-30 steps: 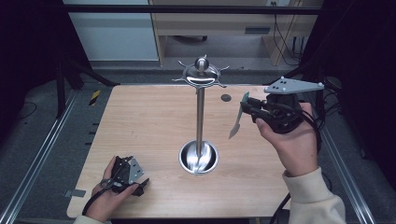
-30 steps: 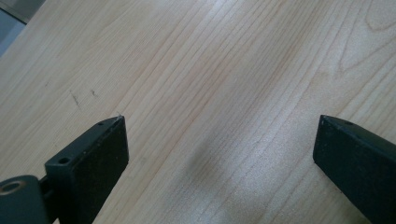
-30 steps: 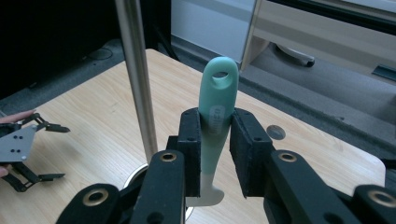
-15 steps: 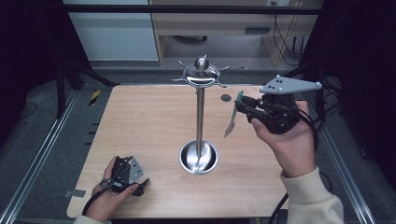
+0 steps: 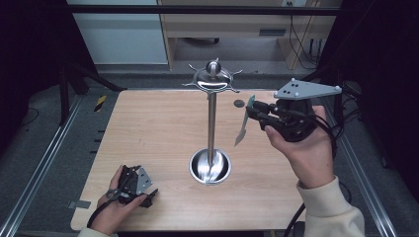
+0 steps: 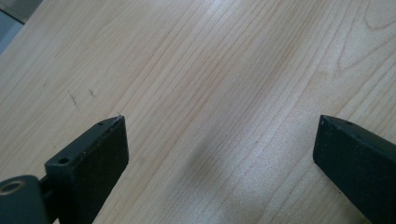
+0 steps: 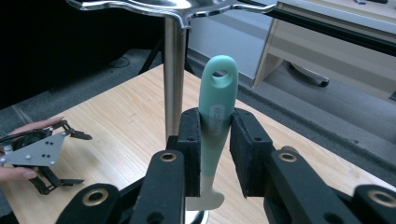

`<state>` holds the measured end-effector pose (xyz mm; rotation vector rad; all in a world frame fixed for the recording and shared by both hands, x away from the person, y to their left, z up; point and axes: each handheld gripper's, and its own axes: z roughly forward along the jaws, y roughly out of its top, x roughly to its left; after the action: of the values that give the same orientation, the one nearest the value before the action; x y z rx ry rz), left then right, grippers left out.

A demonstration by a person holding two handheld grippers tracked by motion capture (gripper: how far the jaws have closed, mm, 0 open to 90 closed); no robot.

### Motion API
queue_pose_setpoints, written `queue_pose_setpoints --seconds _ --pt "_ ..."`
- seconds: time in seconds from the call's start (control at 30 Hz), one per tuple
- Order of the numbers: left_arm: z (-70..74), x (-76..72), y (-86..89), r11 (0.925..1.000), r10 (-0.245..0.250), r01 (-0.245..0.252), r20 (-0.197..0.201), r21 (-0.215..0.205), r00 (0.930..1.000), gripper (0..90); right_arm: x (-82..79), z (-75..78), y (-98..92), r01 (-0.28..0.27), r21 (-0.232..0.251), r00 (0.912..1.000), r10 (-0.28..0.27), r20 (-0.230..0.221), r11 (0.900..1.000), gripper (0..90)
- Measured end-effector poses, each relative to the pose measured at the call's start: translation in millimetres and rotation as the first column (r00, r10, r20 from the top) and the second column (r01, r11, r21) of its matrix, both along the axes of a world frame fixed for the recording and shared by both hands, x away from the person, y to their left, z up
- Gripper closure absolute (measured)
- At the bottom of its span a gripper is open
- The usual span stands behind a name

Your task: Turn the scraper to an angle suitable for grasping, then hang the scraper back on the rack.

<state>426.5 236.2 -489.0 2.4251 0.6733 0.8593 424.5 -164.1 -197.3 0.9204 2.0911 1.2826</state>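
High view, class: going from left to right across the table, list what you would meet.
left gripper resting on the table → steel stand with its round base → green-handled utensil hanging down → right gripper whose jaws hold it

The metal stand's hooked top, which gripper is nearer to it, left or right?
Right. The right gripper holds a teal-handled utensil raised just beside the metal stand, below its hooked top. The left gripper rests low at the table's near corner, far off.

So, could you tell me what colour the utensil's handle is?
Mint green handle, clearest in the right gripper view.
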Motion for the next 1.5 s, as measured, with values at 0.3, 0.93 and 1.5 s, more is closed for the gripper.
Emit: queue_pose_setpoints --seconds 0.3,0.93,1.5 --pt "-0.2 0.1 -0.8 1.0 -0.002 0.002 0.0 0.001 1.0 3.2 -3.7 3.4 2.8 -0.033 0.0 0.9993 0.033 0.018 0.999 74.5" --pt "-0.7 0.1 0.0 1.0 -0.003 0.003 -0.002 0.003 1.0 3.2 -2.8 4.9 8.6 -0.079 -0.009 0.9968 0.079 0.014 0.997 74.4" --pt "-1.2 0.0 -0.8 1.0 -0.005 0.005 -0.008 0.006 1.0 3.2 10.3 9.1 9.7 -0.089 -0.017 0.996 0.089 -0.009 0.996 74.4"
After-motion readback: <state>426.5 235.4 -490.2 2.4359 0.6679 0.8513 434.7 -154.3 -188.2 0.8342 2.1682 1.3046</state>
